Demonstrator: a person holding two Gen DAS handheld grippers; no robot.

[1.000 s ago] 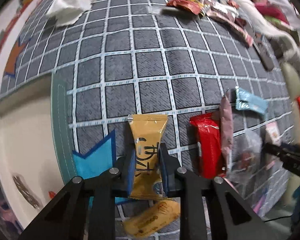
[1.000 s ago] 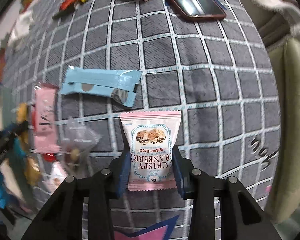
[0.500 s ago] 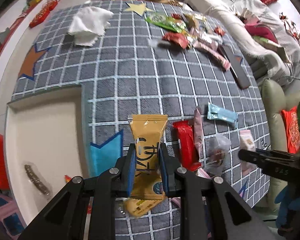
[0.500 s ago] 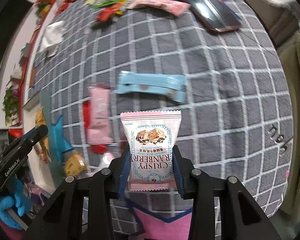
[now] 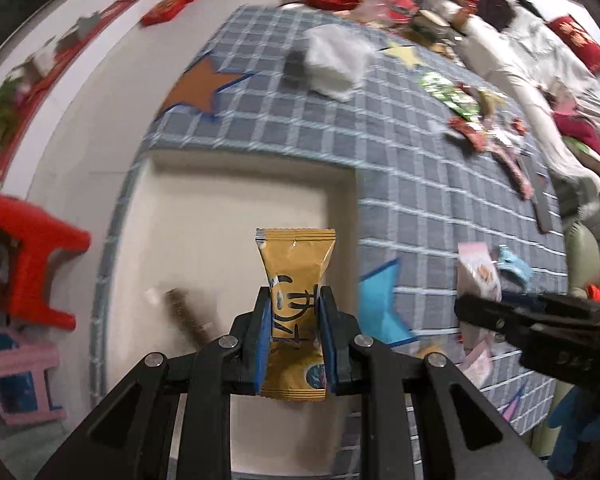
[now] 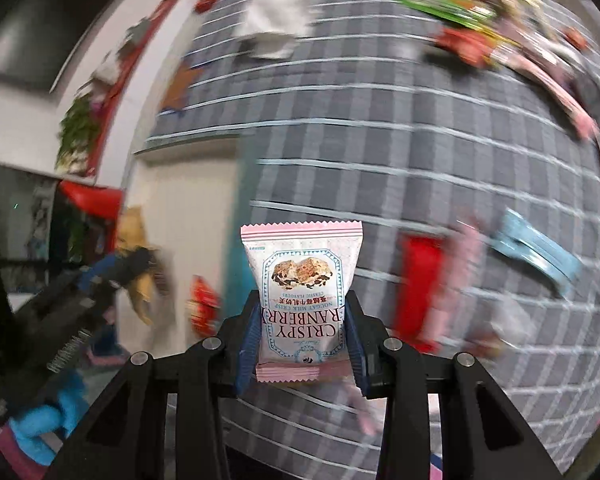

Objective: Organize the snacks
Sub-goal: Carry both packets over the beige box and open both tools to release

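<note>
My left gripper is shut on a gold snack packet and holds it above the cream tray, which holds a brown snack bar. My right gripper is shut on a pink cranberry crisp packet, held above the grey checked mat near the tray's right edge. The right gripper also shows at the right of the left wrist view. The left gripper shows at the left of the right wrist view.
A red packet, a pink packet and a light blue packet lie on the mat. A white tissue and several snacks lie at the far side. A red stool stands left of the tray.
Both grippers have swung left with their packets. The left one now hangs over the tray; the right one has moved from the mat's right part toward the tray edge.
</note>
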